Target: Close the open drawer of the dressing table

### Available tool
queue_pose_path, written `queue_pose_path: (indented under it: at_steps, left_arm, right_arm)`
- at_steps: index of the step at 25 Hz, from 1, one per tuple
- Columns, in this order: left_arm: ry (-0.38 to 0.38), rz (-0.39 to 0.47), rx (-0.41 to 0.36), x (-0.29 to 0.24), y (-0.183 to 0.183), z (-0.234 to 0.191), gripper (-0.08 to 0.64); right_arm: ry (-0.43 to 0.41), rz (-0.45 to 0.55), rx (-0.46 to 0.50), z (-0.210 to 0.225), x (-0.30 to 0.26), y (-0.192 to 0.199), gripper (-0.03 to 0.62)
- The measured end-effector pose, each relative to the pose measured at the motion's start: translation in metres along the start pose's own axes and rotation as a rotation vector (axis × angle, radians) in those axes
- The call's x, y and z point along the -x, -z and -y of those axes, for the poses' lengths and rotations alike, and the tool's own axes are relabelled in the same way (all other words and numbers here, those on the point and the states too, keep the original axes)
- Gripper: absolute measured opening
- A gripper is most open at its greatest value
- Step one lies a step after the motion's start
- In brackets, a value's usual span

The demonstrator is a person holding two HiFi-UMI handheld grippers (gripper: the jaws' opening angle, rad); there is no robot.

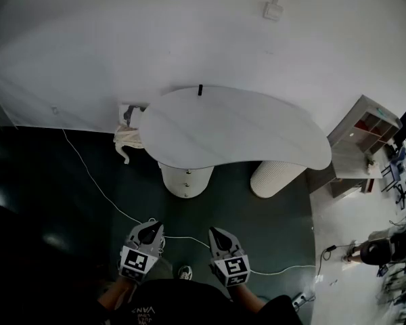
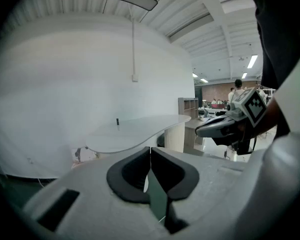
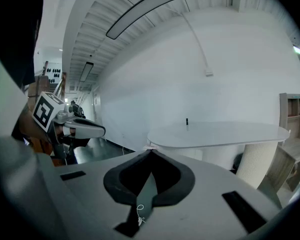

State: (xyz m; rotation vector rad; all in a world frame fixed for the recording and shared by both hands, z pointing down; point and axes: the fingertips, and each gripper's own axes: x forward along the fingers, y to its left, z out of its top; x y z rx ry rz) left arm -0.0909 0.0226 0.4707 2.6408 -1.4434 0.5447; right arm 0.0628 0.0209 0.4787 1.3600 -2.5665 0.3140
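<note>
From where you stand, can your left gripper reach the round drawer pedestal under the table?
Probably not yet: the left gripper hangs well short of the round drawer pedestal, with dark floor between. Nothing blocks the way but a thin white cable on the floor, so a step forward should do.

Inventory by kind
I count one worktop [image 1: 237, 131]; two pedestals, smooth pedestal [image 1: 186, 179] and ribbed pedestal [image 1: 274, 177]; one small black object [image 1: 200, 90]; one white cable [image 1: 88, 171]; one shelf unit [image 1: 362, 141]; two tongs, left tongs [image 1: 151, 228] and right tongs [image 1: 214, 233].
</note>
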Motion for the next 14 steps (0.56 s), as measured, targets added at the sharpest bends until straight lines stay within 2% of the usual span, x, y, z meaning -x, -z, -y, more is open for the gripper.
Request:
queue_pose_path:
  at_steps: [3,8,11,14]
  left_arm:
    - [-0.006,-0.011,0.034,0.0017,-0.0004,0.0005,0.021]
    - [-0.010,-0.012,0.041,0.0033,0.0006,-0.0004,0.021]
    - [0.000,-0.007,0.004,0.0002,0.0038,-0.0017,0.021]
    - [0.002,-0.017,0.007,-0.0009,0.0021,-0.0028,0.021]
  right_arm:
    - [0.000,-0.006,-0.001,-0.0003,0.0016,0.0010,0.002]
    - [0.011,-0.011,-0.001,0.0041,0.0039,0.0002,0.002]
    - [0.016,-0.009,-0.004,0.0067,0.0025,-0.0014,0.002]
    - [0.022,-0.006,-0.011,0.0090,0.0001,-0.0043,0.002]
